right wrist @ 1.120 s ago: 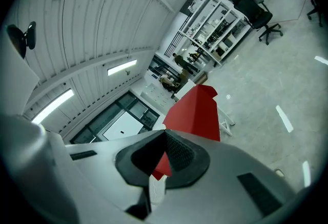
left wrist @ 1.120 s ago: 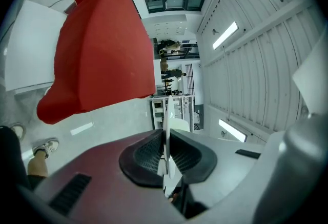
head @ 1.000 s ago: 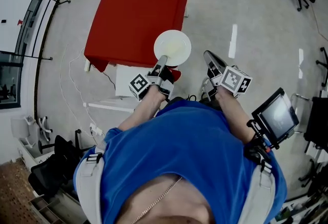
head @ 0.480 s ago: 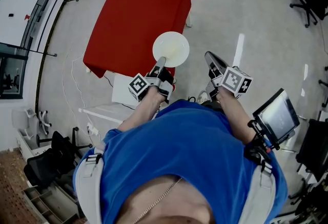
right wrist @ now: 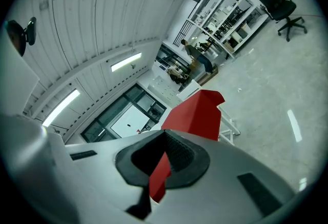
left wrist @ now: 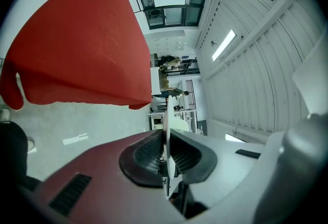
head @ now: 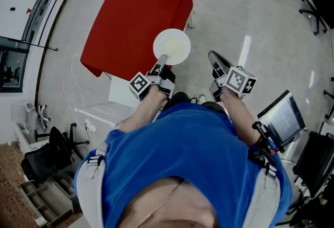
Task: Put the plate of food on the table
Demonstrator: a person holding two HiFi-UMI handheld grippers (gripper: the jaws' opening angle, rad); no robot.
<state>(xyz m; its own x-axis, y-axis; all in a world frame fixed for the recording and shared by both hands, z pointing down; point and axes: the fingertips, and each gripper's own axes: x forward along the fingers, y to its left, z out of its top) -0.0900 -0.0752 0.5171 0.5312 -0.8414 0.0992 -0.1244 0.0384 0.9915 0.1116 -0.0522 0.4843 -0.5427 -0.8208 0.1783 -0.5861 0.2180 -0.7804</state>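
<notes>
Closer than second ago: red-clothed table (head: 135, 18) sits nearer, its near edge under plate (head: 171, 46). Plate aloft, level, rim pinched in left gripper (head: 163, 60). Right gripper (head: 213, 57) alongside, jaws together, empty. Carry step in hand; next likely needs reach further over cloth, then flat lowering and release.

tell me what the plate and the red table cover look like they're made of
Plate: white, smooth and faintly glossy, with a thin, stiff rim. Probably ceramic or melamine; the look leaves that open.
Table cover: red and matte. It drapes over the edges and hangs in soft folds at the corners, so it looks like fabric rather than a rigid top.
</notes>
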